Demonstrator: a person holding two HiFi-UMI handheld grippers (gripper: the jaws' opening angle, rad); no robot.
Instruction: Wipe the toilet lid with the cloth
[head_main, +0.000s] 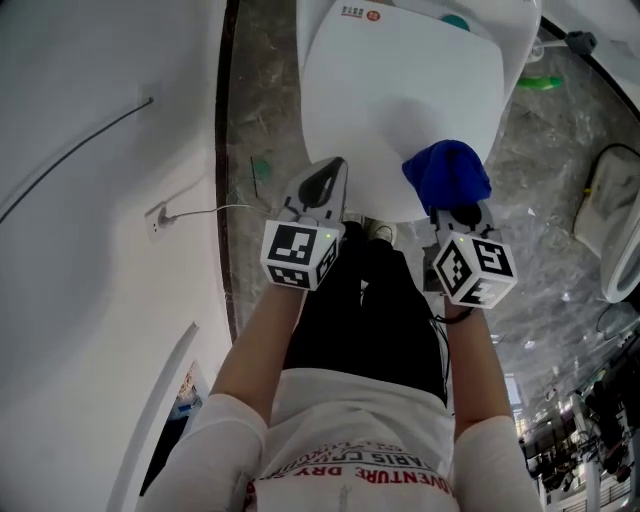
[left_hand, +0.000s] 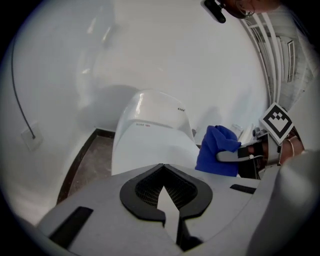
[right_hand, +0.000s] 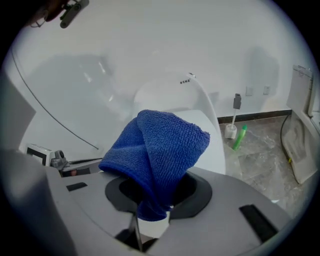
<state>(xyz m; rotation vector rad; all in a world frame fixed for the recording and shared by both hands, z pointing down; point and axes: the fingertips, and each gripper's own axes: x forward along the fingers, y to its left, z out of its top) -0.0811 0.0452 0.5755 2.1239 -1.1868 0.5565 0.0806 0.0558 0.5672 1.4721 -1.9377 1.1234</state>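
Observation:
The white toilet lid (head_main: 400, 110) is closed, straight ahead of me. A bunched blue cloth (head_main: 447, 175) hangs over the lid's near right corner, with my right gripper (head_main: 455, 212) shut on it. In the right gripper view the cloth (right_hand: 160, 145) bulges up out of the gripper (right_hand: 155, 202), hiding part of the lid (right_hand: 214, 152). My left gripper (head_main: 322, 190) is shut and holds nothing, hovering at the lid's near left edge. In the left gripper view this gripper (left_hand: 163, 172) faces the lid (left_hand: 150, 145), with the cloth (left_hand: 216, 150) off to the right.
A white wall with a thin cable (head_main: 80, 150) and an outlet (head_main: 157, 218) runs along the left. A toilet brush holder (right_hand: 231, 127) and a green bottle (right_hand: 239, 137) stand on the grey marble floor right of the toilet. A white bin-like object (head_main: 610, 210) sits further right.

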